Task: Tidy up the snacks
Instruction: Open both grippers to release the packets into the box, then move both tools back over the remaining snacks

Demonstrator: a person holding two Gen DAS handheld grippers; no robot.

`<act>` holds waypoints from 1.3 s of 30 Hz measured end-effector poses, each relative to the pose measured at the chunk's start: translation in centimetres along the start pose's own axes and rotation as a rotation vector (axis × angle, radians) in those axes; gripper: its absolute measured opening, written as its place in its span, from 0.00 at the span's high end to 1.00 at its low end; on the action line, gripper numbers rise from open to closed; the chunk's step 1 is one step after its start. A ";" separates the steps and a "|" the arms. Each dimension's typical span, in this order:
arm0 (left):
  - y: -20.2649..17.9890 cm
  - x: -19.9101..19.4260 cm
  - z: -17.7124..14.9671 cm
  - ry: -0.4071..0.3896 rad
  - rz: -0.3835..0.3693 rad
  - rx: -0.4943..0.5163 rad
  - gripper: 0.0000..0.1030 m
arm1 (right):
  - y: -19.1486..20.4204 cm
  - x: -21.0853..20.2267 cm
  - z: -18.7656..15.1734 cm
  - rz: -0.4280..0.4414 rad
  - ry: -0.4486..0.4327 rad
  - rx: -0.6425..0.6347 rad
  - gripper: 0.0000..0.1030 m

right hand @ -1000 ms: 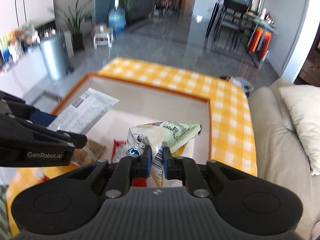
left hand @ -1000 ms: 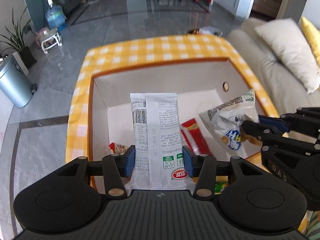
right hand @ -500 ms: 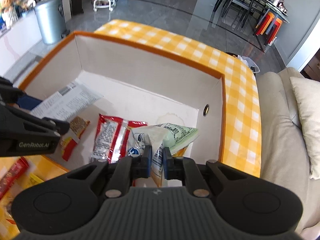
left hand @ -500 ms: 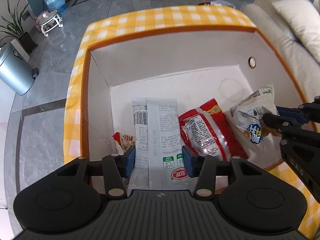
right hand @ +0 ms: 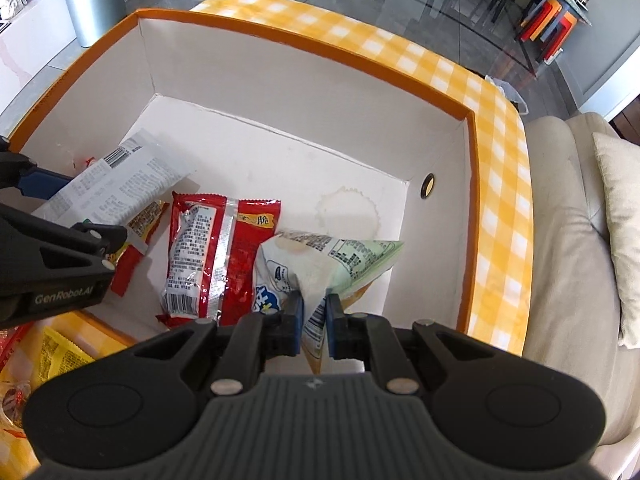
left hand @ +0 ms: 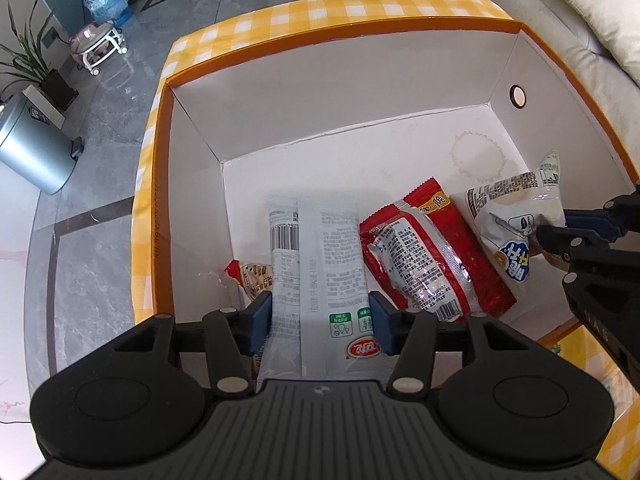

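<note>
An orange-rimmed white box stands on a yellow checked cloth. My left gripper reaches down into it with a long white packet between its blue pads. Its jaws are opening, and the pads still touch the packet's edges. The packet's far end lies over a small red-brown packet. A red packet lies flat on the box floor. My right gripper is shut on a corner of a white, green and blue snack bag, low over the floor beside the red packet.
The box wall on the right has a round hole. More snacks lie on the cloth outside the near wall. A beige sofa with a cushion runs along the right. A metal bin stands on the floor to the left.
Both grippers have come down into the box with their packets and tilted more steeply. The red packet on the floor has come into view. The left pads stand slightly wider apart.
</note>
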State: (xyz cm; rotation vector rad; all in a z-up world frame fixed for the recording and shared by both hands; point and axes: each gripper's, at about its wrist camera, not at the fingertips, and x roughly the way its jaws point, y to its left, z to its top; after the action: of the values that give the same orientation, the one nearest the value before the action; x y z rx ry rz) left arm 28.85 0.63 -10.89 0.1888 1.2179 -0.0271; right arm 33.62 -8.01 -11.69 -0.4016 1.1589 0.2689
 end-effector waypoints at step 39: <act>1.0 -16.8 -15.8 -0.585 -0.064 -0.134 0.24 | 1.6 -19.1 -16.9 0.036 -0.624 0.270 0.29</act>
State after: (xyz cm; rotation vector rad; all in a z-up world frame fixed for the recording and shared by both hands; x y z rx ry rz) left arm 8.47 2.76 -0.25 0.0185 0.6382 -0.0519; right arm 11.65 -14.04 -0.07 -0.0443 0.5765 0.2409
